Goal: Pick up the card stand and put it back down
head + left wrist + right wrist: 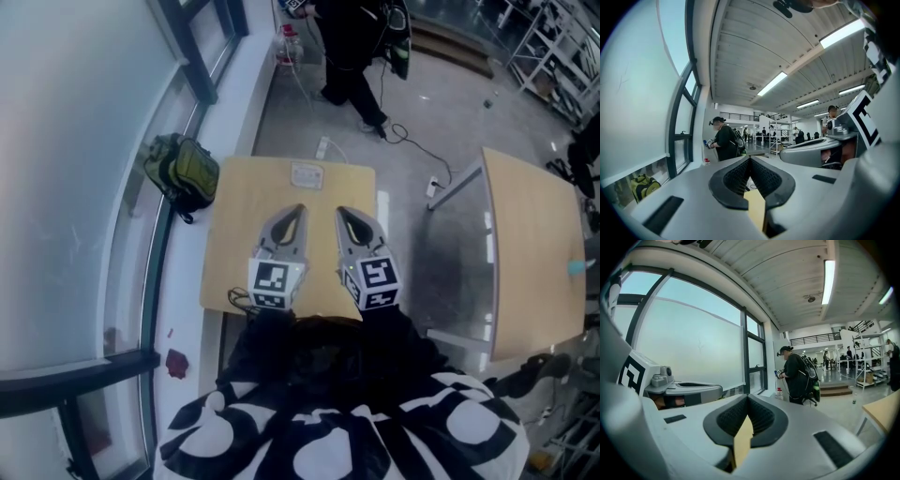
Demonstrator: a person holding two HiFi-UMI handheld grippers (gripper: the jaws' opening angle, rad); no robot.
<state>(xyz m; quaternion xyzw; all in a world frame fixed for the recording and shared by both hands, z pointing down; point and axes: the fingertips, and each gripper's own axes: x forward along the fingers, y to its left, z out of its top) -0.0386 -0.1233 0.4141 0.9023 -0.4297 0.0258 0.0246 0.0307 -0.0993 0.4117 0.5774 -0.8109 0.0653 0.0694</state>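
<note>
While their jaws are clenched together on nothing, the left gripper [299,208] and right gripper [340,211] hover side by side over the pale wooden desk [230,248]. The small whitish card stand [307,175] sits beyond them near the desk's far edge. A green backpack [183,171] lies beside the desk, contents unseen.

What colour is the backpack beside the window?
The backpack is olive green; head view shows it best.
</note>
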